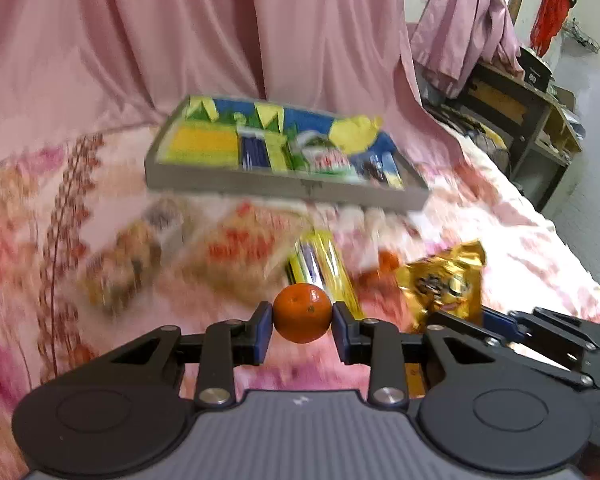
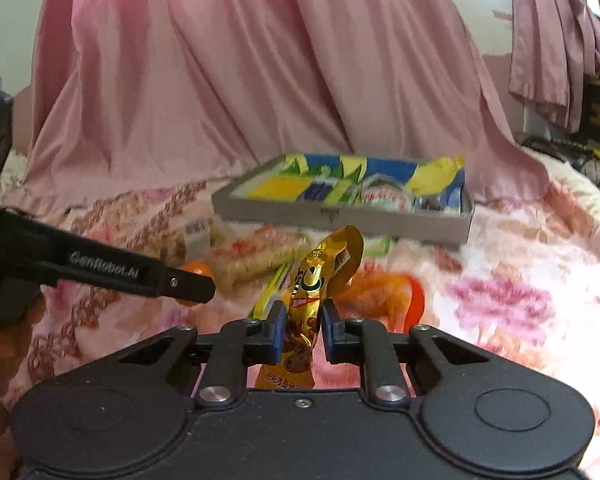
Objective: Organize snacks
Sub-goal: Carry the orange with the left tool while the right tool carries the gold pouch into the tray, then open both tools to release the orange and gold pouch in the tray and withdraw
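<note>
Two claws grip: left claw (image 1: 302, 314) an orange (image 1: 302, 313), right claw (image 2: 302, 330) a gold packet (image 2: 304, 312).

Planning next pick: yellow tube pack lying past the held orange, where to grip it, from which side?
Grip the yellow tube pack mid-length, across its narrow width, coming from above. It lies flat on the floral bedspread, long axis running away from the camera, so its two long sides are the exposed ones.

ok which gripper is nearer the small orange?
Left. The left gripper is shut on the small orange. The right gripper, beside it, grips a gold snack packet.
</note>
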`<state>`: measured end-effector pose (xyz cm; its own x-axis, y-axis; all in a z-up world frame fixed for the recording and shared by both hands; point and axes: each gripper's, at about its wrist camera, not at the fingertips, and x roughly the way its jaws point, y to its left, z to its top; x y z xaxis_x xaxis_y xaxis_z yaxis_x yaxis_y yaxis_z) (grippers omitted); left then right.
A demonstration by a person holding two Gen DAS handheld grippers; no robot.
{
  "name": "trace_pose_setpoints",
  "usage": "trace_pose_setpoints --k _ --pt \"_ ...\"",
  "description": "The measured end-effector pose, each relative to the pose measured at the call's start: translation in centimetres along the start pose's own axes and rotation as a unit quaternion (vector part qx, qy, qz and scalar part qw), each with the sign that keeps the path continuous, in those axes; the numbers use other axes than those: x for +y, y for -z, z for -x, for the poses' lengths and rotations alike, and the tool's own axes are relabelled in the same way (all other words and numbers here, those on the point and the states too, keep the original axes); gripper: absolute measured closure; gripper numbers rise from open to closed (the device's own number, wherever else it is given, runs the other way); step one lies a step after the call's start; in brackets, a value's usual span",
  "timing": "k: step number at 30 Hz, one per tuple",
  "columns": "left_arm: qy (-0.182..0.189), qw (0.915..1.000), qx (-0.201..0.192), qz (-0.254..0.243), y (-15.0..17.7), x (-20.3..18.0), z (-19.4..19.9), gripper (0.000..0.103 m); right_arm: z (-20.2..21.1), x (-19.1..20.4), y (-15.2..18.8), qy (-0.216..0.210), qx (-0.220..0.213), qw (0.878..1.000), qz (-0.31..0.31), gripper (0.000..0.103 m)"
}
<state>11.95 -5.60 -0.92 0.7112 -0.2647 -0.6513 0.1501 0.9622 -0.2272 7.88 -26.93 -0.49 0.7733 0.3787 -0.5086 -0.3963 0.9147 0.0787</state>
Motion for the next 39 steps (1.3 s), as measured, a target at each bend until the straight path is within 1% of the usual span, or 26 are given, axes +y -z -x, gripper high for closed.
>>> trace_pose_setpoints --k 4,6,8,11,14,18,20,23,27,32,39 --pt "-0.012 0.9996 -0.025 -0.001 -3.5 0.4 -0.6 0.068 -0.4 -1.7 -2.4 0.005 -0.029 0.999 -0.017 0.083" --pt "-0.017 0.9989 -0.043 0.002 -5.3 0.7 -1.0 0.068 -1.0 -2.9 -4.1 0.004 -0.047 0.998 -0.032 0.083" --pt "-0.025 0.9982 -0.055 -0.001 -7.1 0.8 -1.8 0.068 -1.9 -3.9 -6.0 0.005 -0.062 0.998 -0.022 0.083" --pt "-0.035 0.9972 -0.065 -0.009 -9.6 0.8 -3.5 0.068 -4.1 -5.4 -9.0 0.0 -0.076 0.997 -0.01 0.083" --pt "-0.046 0.9965 -0.07 -0.005 -12.0 1.3 -5.8 0.068 -6.9 -6.8 -11.9 -0.009 -0.084 0.996 -0.015 0.083" --pt "-0.067 0.9956 -0.066 0.001 -14.0 2.2 -9.2 0.068 -11.1 -8.2 -13.9 -0.016 -0.084 0.996 -0.03 0.083" --pt "-0.073 0.9954 -0.062 0.003 -14.7 2.7 -10.6 0.068 -13.2 -8.8 -14.1 -0.018 -0.074 0.996 -0.037 0.083" --pt "-0.079 0.9951 -0.059 0.006 -15.4 3.5 -12.5 0.068 -15.8 -9.4 -13.6 -0.02 -0.047 0.997 -0.05 0.083" --pt "-0.083 0.9953 -0.05 -0.004 -15.2 4.1 -14.4 0.068 -18.4 -10.4 -12.8 -0.022 -0.019 0.998 -0.059 0.083" --pt "-0.083 0.9955 -0.04 -0.023 -14.2 3.8 -15.7 0.068 -19.8 -11.1 -12.4 -0.025 0.005 0.997 -0.077 0.083" --pt "-0.085 0.9955 -0.026 -0.034 -13.2 3.1 -16.5 0.068 -20.5 -10.9 -12.0 -0.024 0.026 0.997 -0.071 0.083"
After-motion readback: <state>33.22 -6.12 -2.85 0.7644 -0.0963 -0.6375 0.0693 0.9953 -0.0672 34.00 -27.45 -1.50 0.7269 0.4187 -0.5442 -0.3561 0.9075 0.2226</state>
